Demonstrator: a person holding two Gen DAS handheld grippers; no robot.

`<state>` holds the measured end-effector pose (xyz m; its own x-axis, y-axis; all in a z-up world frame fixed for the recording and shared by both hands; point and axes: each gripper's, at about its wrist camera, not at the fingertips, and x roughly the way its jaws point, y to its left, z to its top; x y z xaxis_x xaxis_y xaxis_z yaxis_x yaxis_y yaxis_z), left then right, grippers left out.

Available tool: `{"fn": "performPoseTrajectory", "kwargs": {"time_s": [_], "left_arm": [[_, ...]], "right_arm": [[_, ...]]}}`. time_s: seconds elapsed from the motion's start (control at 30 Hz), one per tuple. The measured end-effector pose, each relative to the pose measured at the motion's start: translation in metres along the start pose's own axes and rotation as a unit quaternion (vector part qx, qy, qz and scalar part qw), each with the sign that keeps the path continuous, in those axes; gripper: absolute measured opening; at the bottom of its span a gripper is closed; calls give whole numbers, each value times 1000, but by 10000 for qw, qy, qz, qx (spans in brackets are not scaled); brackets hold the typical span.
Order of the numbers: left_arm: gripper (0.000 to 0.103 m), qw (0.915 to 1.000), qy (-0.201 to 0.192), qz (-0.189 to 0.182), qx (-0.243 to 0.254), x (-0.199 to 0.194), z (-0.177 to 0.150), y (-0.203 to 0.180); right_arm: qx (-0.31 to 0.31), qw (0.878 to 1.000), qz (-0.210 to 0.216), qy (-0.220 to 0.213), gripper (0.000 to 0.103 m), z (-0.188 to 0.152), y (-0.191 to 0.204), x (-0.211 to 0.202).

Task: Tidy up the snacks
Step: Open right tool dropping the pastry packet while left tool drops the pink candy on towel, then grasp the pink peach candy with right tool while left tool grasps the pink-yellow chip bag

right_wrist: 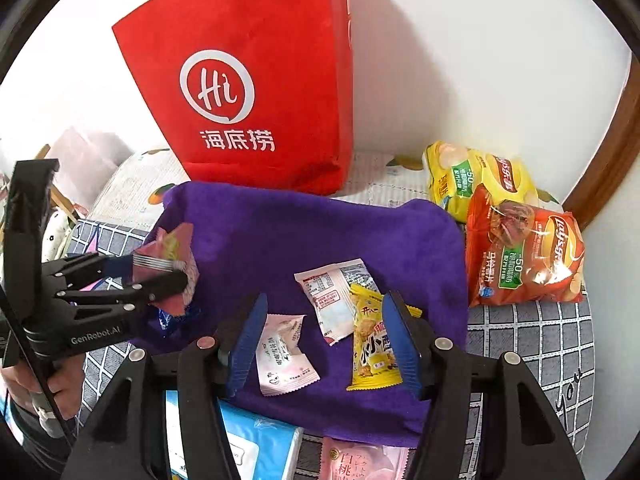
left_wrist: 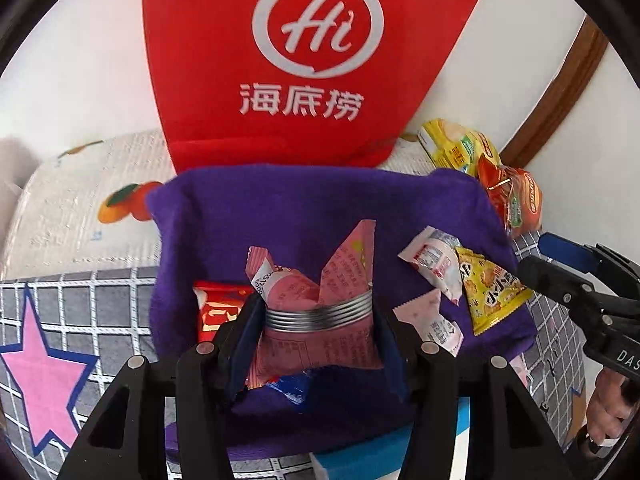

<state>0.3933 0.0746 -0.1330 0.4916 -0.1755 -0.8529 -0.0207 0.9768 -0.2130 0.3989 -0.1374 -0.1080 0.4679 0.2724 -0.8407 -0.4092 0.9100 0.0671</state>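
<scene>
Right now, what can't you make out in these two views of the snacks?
- Red packet, left wrist view: mostly hidden behind the left tool and its pink packet.
- Blue wrapper, left wrist view: tucked under that packet, label unreadable.
- Pink pack, right wrist view: cut off by the bottom edge.
- Red bag: opening outside both views, contents unknown.

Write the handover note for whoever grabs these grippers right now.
Left gripper: shut on a pink snack packet, held above the purple towel.
Right gripper: open, empty, over the towel.
On the towel: yellow snack packet, white-and-red packet, pale pink packet, red packet.
Beside it: two Lay's chip bags, yellow and orange; red Haidilao bag stands behind.
Done: unclear. Left: place the held packet and sort the loose ones.
</scene>
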Motion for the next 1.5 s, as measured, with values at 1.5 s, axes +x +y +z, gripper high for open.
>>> {"fn": "performPoseTrajectory", "kwargs": {"time_s": [1.5], "left_arm": [[70, 9960, -487, -547, 507, -77, -3, -26]], "right_arm": [[658, 9957, -623, 197, 59, -128, -34, -16]]}}
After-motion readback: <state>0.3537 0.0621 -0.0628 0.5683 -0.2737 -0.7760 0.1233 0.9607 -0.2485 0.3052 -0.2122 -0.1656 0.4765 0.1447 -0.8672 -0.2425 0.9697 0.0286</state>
